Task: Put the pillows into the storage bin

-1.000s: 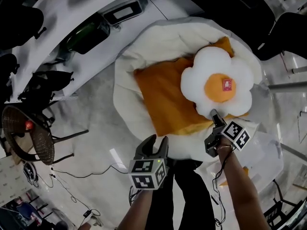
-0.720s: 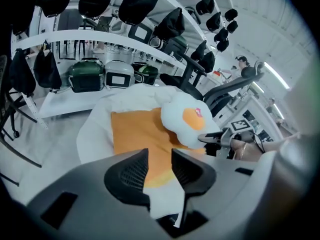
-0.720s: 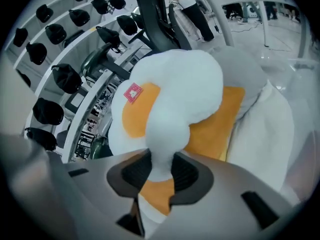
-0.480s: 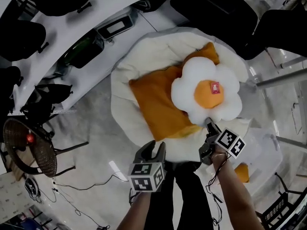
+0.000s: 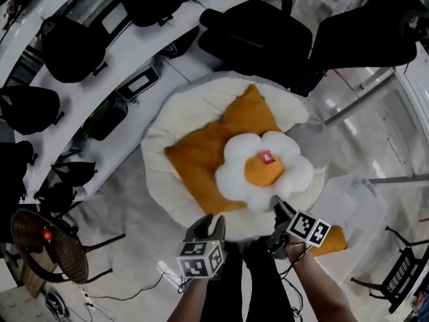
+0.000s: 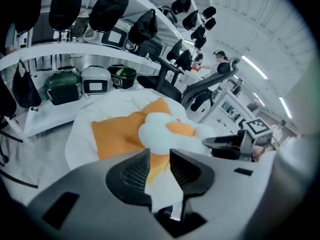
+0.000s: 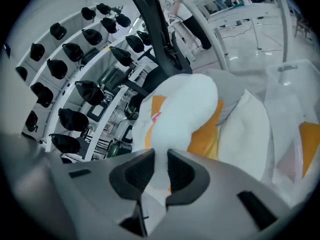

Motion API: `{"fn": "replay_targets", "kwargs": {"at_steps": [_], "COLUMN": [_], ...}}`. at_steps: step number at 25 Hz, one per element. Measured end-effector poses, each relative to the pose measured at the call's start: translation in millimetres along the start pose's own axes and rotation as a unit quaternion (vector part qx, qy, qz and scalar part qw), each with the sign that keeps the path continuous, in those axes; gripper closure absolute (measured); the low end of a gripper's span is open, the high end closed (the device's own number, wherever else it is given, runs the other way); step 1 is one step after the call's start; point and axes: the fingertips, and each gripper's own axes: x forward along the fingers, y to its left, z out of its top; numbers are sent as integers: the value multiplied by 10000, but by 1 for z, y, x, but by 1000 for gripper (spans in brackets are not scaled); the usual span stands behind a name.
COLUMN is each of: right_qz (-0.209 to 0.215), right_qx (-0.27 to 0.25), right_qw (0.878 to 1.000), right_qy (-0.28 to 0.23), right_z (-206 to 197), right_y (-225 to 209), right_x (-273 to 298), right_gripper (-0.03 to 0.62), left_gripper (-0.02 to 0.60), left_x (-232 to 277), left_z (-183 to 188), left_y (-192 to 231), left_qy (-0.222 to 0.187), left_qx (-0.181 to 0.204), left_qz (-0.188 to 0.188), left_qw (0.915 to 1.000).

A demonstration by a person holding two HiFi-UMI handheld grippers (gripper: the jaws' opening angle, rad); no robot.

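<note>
While the left tongs (image 5: 209, 221), their jaws just drawn closer, pinch the near rim of the round white cushion (image 5: 158, 180) on the floor, a square orange pillow (image 5: 198, 159) lies on that cushion under a flower pillow (image 5: 236, 174). The right tongs (image 5: 276, 204), also just drawn closer, clamp the flower pillow's near petal, beside the clear storage bin (image 5: 355, 203).

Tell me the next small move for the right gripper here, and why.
Probably carry the white flower-shaped pillow with the orange centre rightwards toward the clear plastic storage bin. The right gripper has just been closing its jaws, and they now pinch that pillow's near petal. The pillow lies on the orange square pillow, not yet in the bin beside it.
</note>
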Motion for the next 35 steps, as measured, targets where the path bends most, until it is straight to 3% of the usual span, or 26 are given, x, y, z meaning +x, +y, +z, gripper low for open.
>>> {"fn": "replay_targets", "kwargs": {"at_steps": [10,21,25,35], "right_qz": [28,-242,-358,-880], "right_qx": [336,903,1334,2145], "right_qw": [9980,9888,9772,9320], "right_qy": [-536,-1164,-1612,-2784], "right_z": [1,-5,-2,6], "right_y": [-1,-74,-112,-224], "right_x": [-84,-200,-252,-381], "right_gripper": [544,557,559,560], "left_gripper": [463,469,471,471], "left_x": [-11,7,11,23], "left_z": [7,-31,-53,-123], "left_y": [-70,-185,-239,-357], "left_qy": [250,728,885,1384], "left_qx": [659,1560,1865,2657], "left_qz": [-637,-1338,-1636,-2222], "left_qw": [9955,9759,9647,9278]}}
